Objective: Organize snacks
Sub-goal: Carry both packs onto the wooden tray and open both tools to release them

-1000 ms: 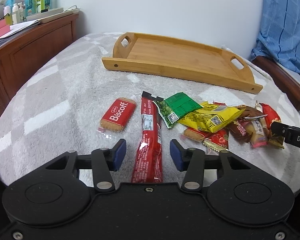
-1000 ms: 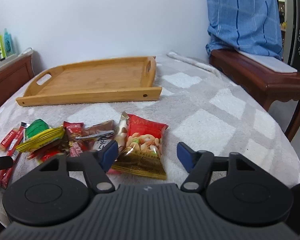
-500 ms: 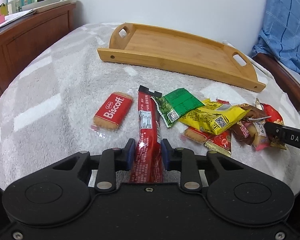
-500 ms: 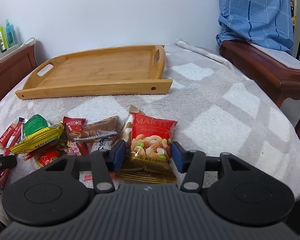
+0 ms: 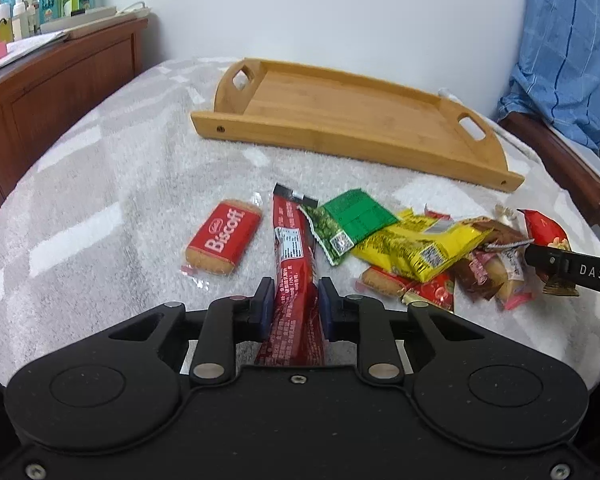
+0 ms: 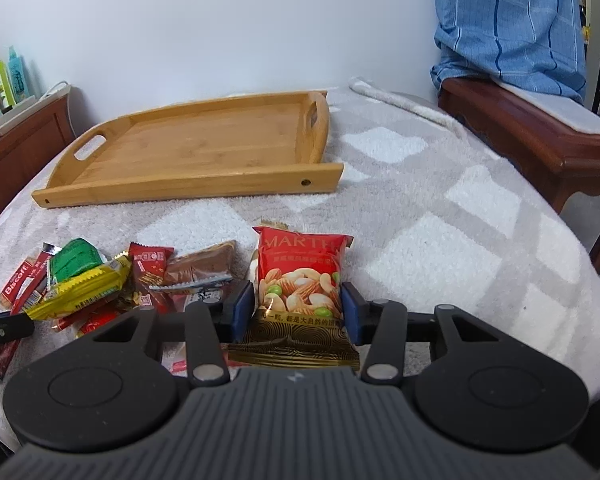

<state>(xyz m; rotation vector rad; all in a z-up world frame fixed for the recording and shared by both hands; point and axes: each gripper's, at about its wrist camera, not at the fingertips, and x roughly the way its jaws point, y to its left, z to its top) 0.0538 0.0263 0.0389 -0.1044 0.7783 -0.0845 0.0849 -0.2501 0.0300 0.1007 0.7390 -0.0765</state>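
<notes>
My left gripper (image 5: 293, 307) has its fingers clamped on the near end of a long red snack stick (image 5: 294, 264) with a white label panel, which lies on the grey-and-white checked towel (image 5: 100, 200) between a red Biscoff biscuit (image 5: 223, 237) and the pile of green, yellow and brown packets. My right gripper (image 6: 298, 309) has just been closing, and its blue fingers (image 6: 244, 308) now press both sides of a red nut bag (image 6: 300, 280) with a gold-patterned base. The empty bamboo tray (image 6: 188, 192) sits farther back.

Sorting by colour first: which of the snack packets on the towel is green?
The green packet, lying between the long red stick packet and the yellow packet; its neighbours are red, yellow or brown.
</notes>
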